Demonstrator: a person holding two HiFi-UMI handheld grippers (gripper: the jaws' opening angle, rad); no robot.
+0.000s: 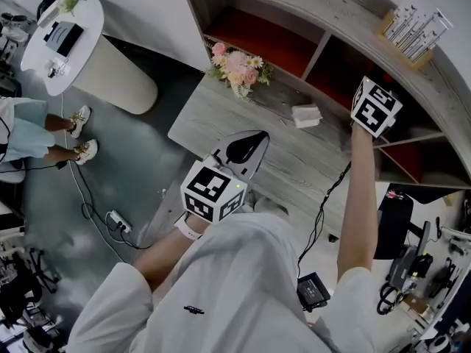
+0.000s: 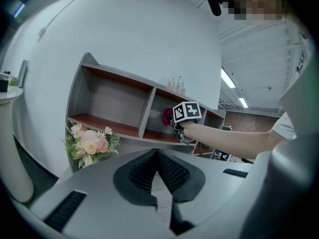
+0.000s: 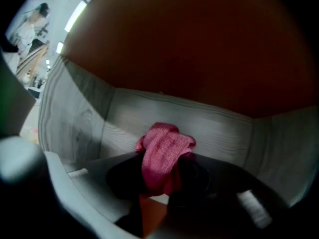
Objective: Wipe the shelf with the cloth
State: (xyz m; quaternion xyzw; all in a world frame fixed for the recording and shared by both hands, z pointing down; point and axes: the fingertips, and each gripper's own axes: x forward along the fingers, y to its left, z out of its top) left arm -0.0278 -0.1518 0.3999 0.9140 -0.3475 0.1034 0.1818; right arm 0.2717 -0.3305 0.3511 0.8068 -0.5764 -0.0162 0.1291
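The shelf (image 1: 335, 20) is grey wood with red-brown compartments. My right gripper (image 3: 159, 176) reaches into the middle compartment (image 1: 346, 68) and is shut on a pink-red knitted cloth (image 3: 163, 153). The cloth bunches out past the jaw tips, close to the compartment's grey wooden wall (image 3: 199, 128). In the left gripper view the same cloth (image 2: 167, 116) shows red just beyond the marker cube (image 2: 187, 111). My left gripper (image 1: 246, 147) hangs lower over the grey counter (image 1: 294, 160); its dark pads (image 2: 172, 173) meet at the tips and hold nothing.
A bouquet of pink flowers (image 1: 237, 68) and a small white box (image 1: 306, 115) sit on the counter below the shelf. A rack of tubes (image 1: 416, 28) stands on the shelf top. At the left are a white round table (image 1: 62, 35), a standing person (image 1: 44, 134) and floor cables (image 1: 110, 219).
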